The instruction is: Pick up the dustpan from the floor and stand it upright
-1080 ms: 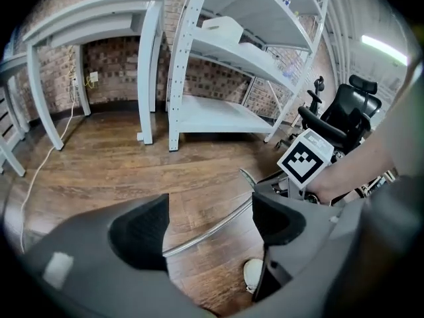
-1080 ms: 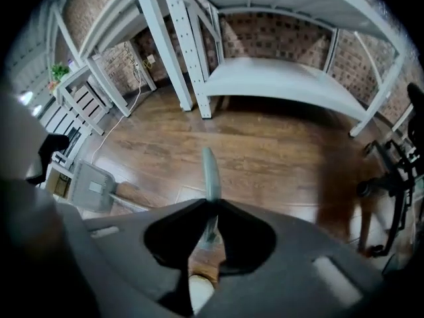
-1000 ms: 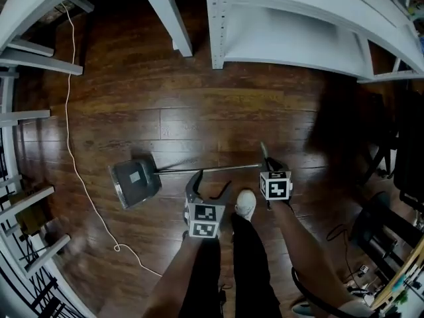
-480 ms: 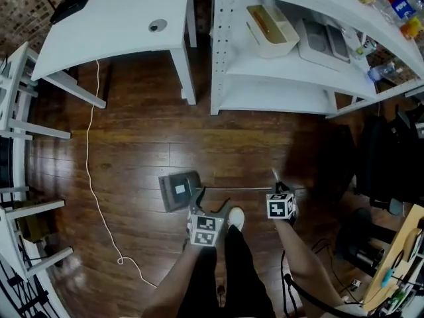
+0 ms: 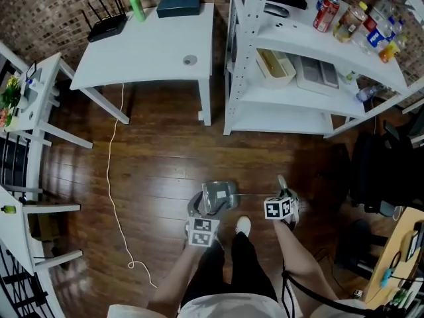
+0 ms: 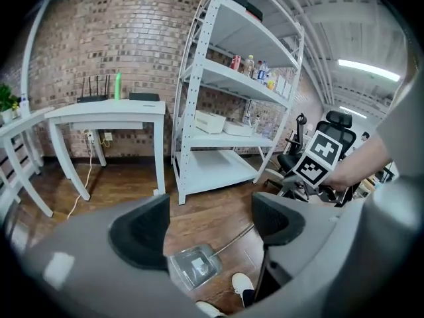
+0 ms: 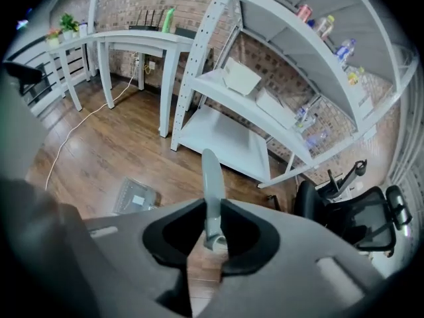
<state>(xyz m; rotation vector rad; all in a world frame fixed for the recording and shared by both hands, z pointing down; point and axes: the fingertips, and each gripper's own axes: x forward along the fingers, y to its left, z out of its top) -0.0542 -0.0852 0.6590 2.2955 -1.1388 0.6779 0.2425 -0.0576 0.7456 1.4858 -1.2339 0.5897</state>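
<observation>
1. Head view: The person stands on a wooden floor (image 5: pixel 152 158) with a gripper in each hand. The right gripper (image 5: pixel 285 192) is closed round the grey handle (image 5: pixel 283 181) of the dustpan (image 5: pixel 220 196). A thin rod (image 5: pixel 255 193) runs leftward from that handle to the pan. The pan sits just ahead of the left gripper (image 5: pixel 197 207) and covers part of it. A white shoe (image 5: pixel 243 226) shows between the two grippers. Farther off stand a white desk (image 5: pixel 146 52) and, to its right, a white shelf unit (image 5: pixel 285 116).

2. Left gripper view: The left gripper (image 6: pixel 209 227) has its jaws wide apart, and nothing sits between the pads. Through the gap the dustpan (image 6: pixel 195 265) shows lower down. Its rod (image 6: pixel 232 238) slants up and to the right, toward the right gripper's marker cube (image 6: pixel 321 158).

3. Right gripper view: The right gripper (image 7: pixel 212 234) is clamped on the handle (image 7: pixel 211 191), which sticks up and out from between the pressed jaws. The pan end of the dustpan (image 7: pixel 136 196) shows at lower left against the floor (image 7: pixel 99 144). Whether it touches the boards cannot be told. A black office chair (image 7: pixel 351 224) stands at the right.
</observation>
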